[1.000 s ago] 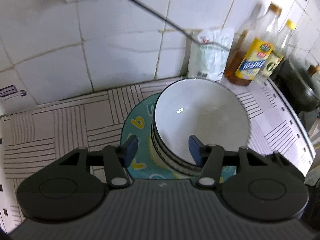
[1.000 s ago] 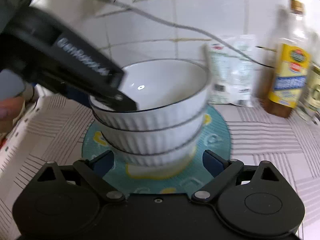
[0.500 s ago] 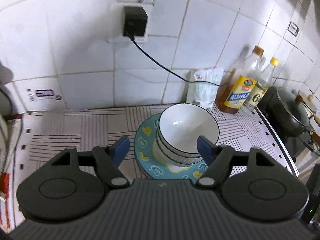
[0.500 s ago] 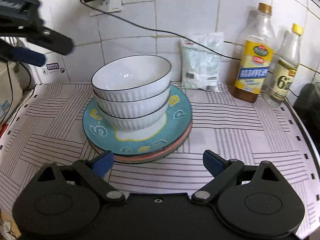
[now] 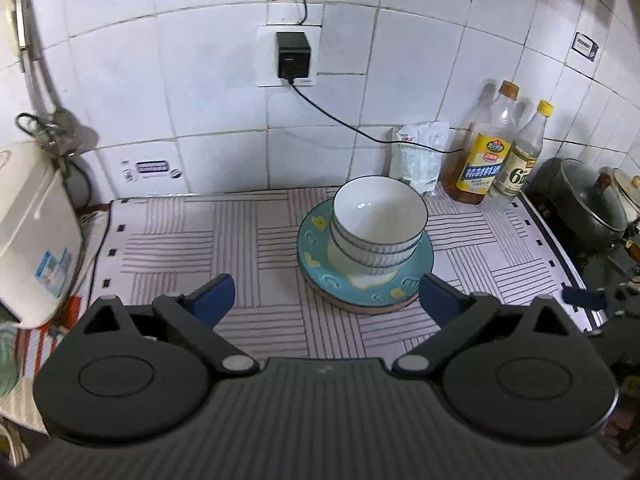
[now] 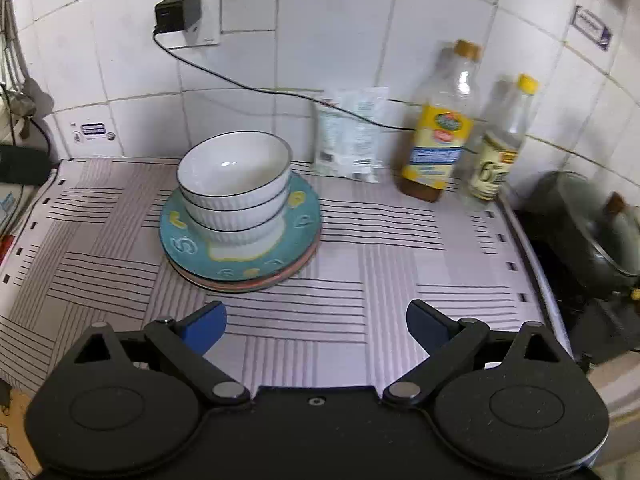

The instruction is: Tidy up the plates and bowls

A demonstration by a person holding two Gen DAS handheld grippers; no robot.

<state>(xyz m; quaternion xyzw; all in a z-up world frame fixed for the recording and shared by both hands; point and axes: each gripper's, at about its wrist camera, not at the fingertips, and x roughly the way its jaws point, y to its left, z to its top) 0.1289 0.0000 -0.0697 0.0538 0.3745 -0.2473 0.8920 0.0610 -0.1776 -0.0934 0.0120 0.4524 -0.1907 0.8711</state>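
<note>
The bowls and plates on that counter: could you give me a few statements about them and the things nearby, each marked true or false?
1. Three white bowls sit nested on the teal plate. True.
2. The teal plate lies straight on the striped mat. False: at least one more plate, with a reddish rim, lies under it.
3. The left hand-held gripper grips the top bowl. False: it is open, clear of the stack.
4. The right hand-held gripper is open and empty. True.
5. Both bottles have yellow caps. False: the taller one's cap is brown.
</note>
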